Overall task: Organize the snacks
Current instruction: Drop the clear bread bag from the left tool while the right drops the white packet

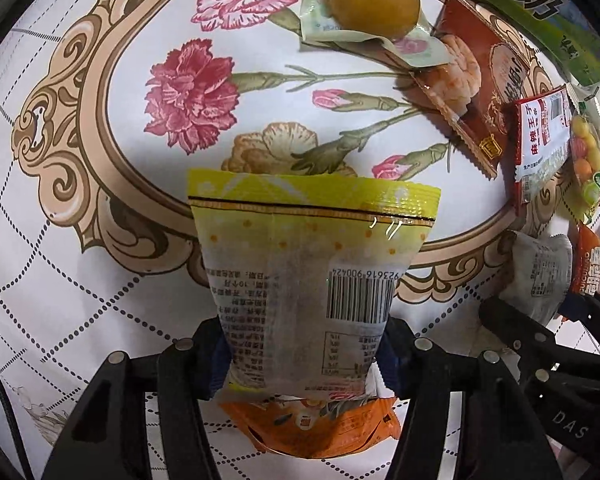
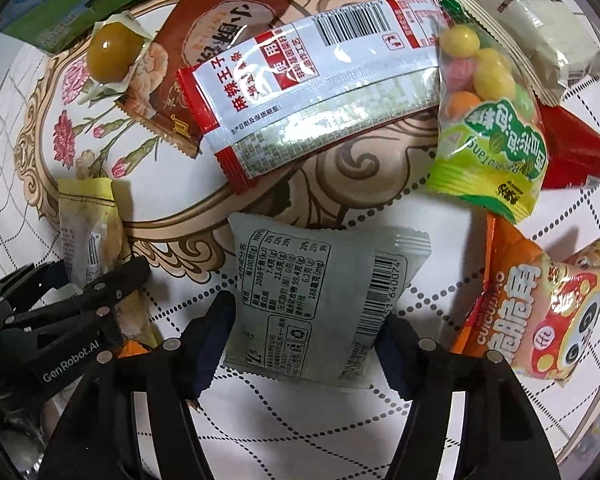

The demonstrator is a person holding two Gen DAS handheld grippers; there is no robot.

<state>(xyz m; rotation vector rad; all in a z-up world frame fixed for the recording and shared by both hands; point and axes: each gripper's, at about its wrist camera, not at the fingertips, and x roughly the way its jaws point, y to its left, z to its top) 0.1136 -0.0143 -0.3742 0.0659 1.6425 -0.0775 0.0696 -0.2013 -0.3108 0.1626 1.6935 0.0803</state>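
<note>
My left gripper is shut on a yellow snack packet, back side up with a barcode, held above an orange packet on the flowered tablecloth. My right gripper is shut on a grey-white snack packet with a nutrition table. The left gripper with its yellow packet shows at the left of the right wrist view. The right gripper and grey packet show at the right of the left wrist view.
Loose snacks lie ahead: a red-white long packet, a brown packet, a wrapped yellow-brown egg, a green candy bag, an orange-pink bag, a red packet, a white packet. A green carton stands behind.
</note>
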